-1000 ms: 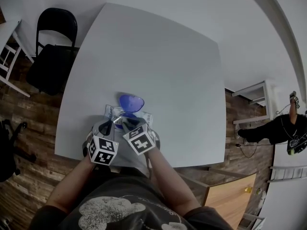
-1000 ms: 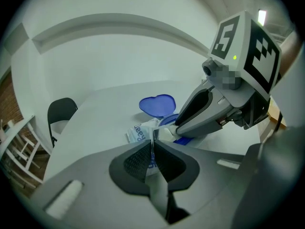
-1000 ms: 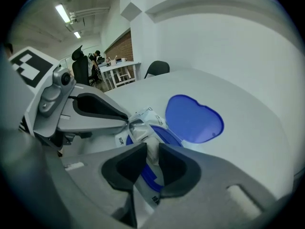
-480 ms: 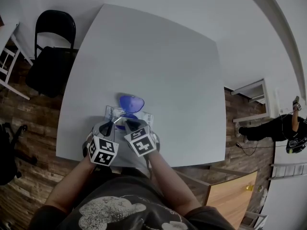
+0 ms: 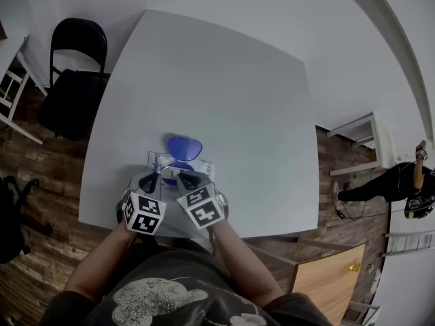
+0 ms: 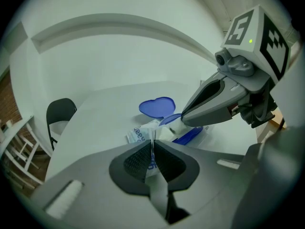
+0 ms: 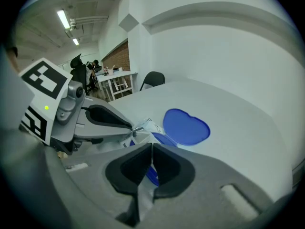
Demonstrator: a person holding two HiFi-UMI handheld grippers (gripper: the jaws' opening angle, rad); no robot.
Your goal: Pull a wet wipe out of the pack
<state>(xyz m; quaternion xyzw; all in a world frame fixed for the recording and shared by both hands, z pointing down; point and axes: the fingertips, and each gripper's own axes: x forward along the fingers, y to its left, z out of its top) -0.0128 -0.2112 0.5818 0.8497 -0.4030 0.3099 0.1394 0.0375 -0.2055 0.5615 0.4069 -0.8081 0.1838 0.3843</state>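
The wet wipe pack (image 5: 204, 166) lies on the white bench (image 5: 224, 80) close to the edge nearest the person, and everything else is placed from it. Its blue lid (image 5: 184, 145) is flipped open and lies flat on the bench at the pack's far side, still joined to it. The left hand-held gripper (image 5: 161, 172) comes at the pack from the person's side and has its jaws almost together on the pack's near left edge: in the left gripper view a thin strip of printed film (image 6: 140, 134) stands pinched between the dark pads. The right hand-held gripper (image 5: 179, 175) sits just right of it, angled down over the pack's opening, jaws fully closed. Seen from the left gripper view, its tip (image 6: 184, 119) meets a small white tuft of wet wipe (image 6: 169, 130) that stands up from the blue-rimmed opening. How much of the wipe sits between those pads cannot be made out. A black chair (image 5: 73, 80) stands well away from the pack, beyond the bench's left side.
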